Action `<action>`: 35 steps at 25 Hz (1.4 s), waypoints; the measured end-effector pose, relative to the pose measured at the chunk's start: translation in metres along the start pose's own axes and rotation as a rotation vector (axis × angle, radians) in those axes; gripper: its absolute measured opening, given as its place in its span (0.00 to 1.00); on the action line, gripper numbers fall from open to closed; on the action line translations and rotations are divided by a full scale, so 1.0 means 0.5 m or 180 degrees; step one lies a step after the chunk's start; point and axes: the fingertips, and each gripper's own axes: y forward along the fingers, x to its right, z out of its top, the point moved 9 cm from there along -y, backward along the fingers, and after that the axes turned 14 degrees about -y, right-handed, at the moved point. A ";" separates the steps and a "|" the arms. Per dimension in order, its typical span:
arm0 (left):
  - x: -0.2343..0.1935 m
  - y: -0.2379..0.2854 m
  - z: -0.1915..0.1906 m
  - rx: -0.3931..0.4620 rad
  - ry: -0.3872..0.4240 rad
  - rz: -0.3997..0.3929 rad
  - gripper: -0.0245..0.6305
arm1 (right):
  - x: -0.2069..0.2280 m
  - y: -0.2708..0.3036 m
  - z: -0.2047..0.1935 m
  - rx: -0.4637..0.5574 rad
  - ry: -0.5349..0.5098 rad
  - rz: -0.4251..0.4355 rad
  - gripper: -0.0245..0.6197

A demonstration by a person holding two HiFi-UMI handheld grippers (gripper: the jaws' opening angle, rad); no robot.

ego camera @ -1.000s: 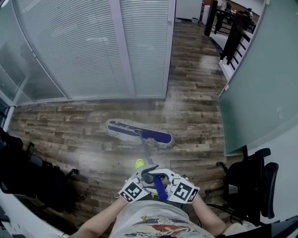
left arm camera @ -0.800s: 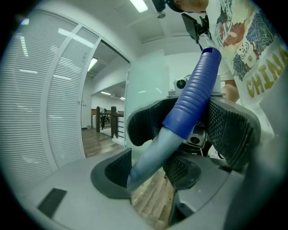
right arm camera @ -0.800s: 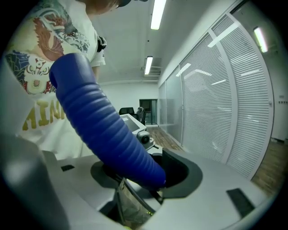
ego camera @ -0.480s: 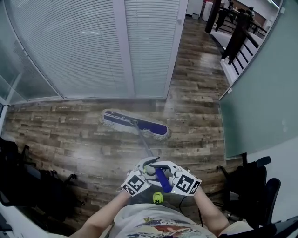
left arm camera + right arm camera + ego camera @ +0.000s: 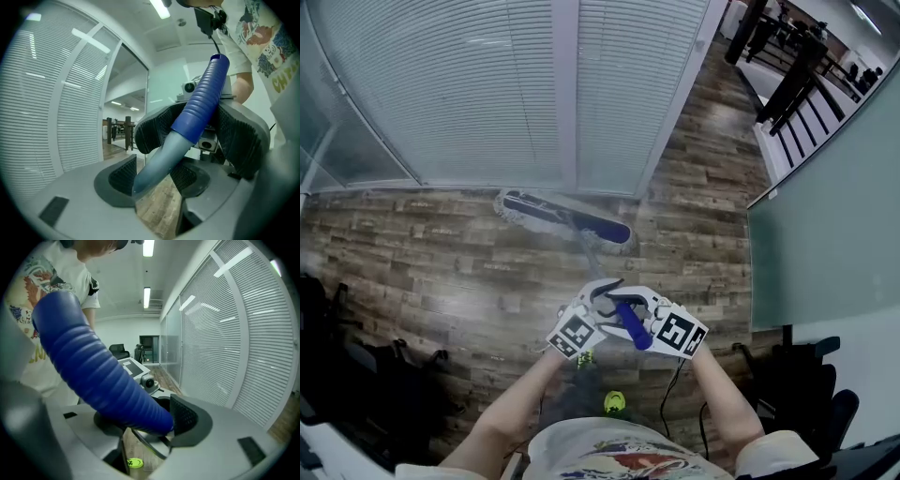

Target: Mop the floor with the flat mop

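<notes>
The flat mop's long blue-and-grey head [image 5: 562, 217] has slid away from me since a second ago. It now lies on the brown wood-plank floor [image 5: 441, 272] right at the foot of the white slatted blinds [image 5: 469, 84]. A small yellow-green round thing [image 5: 614, 401], once ahead of my hands, is now behind them, close to my body.

From the head view, my left gripper [image 5: 602, 302] and right gripper [image 5: 630, 302] sit side by side on the mop's blue ribbed handle grip [image 5: 630, 325]. The thin grey shaft [image 5: 586, 258] runs from there to the head. A black office chair [image 5: 811, 403] is cut off at the lower right.

The left gripper view shows what the head view cannot. My left jaws are closed on the grey shaft just below the blue grip, and the right gripper's dark pads clamp the grip above them.

In the right gripper view the blue grip fills the frame and hides one jaw. The other pad [image 5: 185, 416] presses against it. The yellow-green thing shows below, too small to identify.
</notes>
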 end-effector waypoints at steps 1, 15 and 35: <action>-0.021 0.005 0.006 0.0039 -0.0012 0.0025 0.33 | 0.022 0.008 -0.002 -0.0002 -0.0025 0.0013 0.39; -0.117 0.023 0.016 -0.0157 -0.0066 0.0019 0.34 | 0.098 0.051 -0.030 0.0139 0.0136 -0.0234 0.39; 0.443 -0.053 -0.033 -0.0376 -0.0484 0.0063 0.36 | -0.379 -0.239 0.060 0.0272 0.0500 -0.0255 0.39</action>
